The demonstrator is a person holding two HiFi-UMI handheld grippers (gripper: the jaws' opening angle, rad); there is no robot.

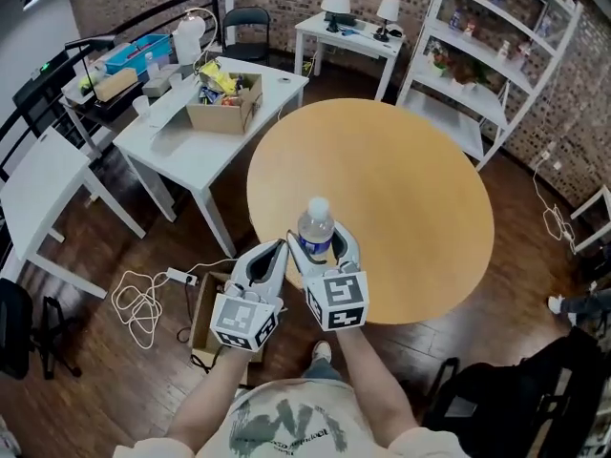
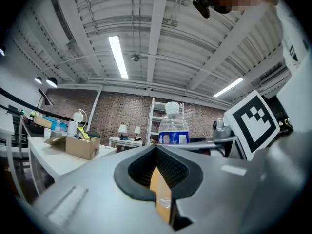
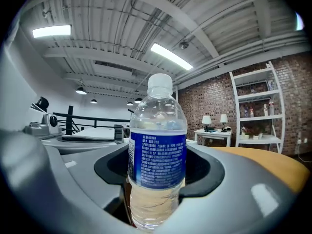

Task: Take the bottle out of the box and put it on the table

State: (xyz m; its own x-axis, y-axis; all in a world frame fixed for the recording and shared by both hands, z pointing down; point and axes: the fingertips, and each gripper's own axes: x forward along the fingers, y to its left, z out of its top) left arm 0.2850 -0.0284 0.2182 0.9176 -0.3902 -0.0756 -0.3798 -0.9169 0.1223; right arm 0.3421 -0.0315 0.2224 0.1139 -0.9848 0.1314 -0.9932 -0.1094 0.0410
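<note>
The bottle [image 3: 157,150] stands upright between the fingers of the right gripper [image 1: 318,252], which clamp its labelled middle. The round counter [image 1: 410,179] lies beneath and ahead of them. The bottle is clear thin plastic holding water, so it is probably fairly light, smooth and a little squashy. The label band looks a safer hold than the tapered neck. The left gripper [image 1: 279,254], just left of the bottle, is empty, its fingers drawn together. One bottle, two grippers.
</note>
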